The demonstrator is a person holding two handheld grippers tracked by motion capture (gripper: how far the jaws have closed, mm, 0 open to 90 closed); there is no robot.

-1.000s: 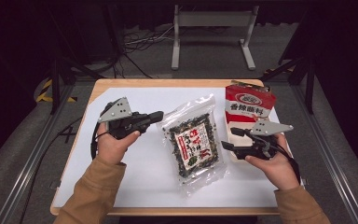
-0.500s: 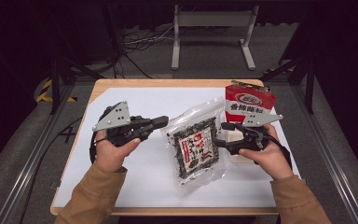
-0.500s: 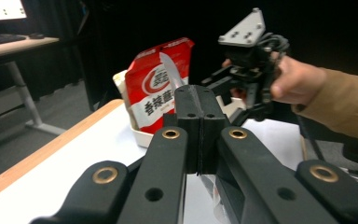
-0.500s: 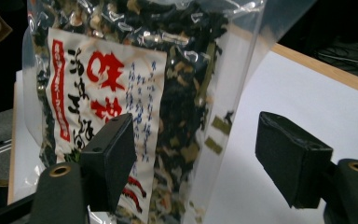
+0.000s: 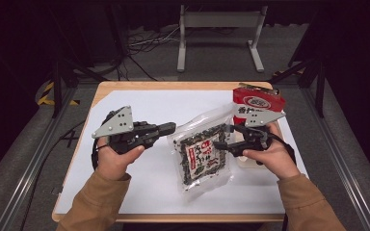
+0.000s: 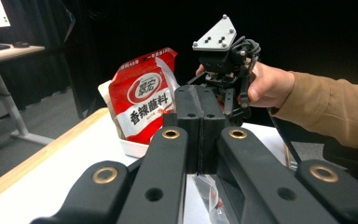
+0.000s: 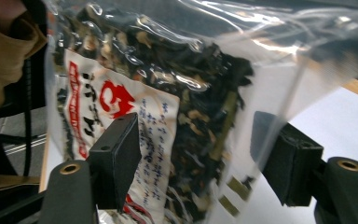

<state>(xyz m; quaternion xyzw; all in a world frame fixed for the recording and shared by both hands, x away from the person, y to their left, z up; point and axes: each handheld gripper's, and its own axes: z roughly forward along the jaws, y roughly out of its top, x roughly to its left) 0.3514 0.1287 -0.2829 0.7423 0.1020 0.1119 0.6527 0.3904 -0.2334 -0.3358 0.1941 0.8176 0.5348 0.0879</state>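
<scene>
A clear bag of dark dried food with a red-and-white label point(image 5: 202, 151) lies in the middle of the white table point(image 5: 139, 103). My right gripper point(image 5: 225, 137) reaches in from the right and is open. In the right gripper view point(image 7: 193, 140) one jaw stands in front of the bag point(image 7: 177, 93) and the other behind its plastic. My left gripper point(image 5: 171, 127) hovers just left of the bag, shut with nothing in it; in its own view the jaws point(image 6: 199, 93) are pressed together. A red snack bag point(image 5: 253, 103) stands upright at the right.
The red bag point(image 6: 144, 102) stands in a shallow white tray point(image 6: 130, 147) near the table's right edge. A wooden rim point(image 5: 183, 85) borders the table. Beyond it are a metal stand point(image 5: 219, 29), cables on the floor and rails along both sides.
The right gripper has moved left until its jaws straddle the clear bag's right edge. The left gripper has shifted a little right toward the bag, still shut.
</scene>
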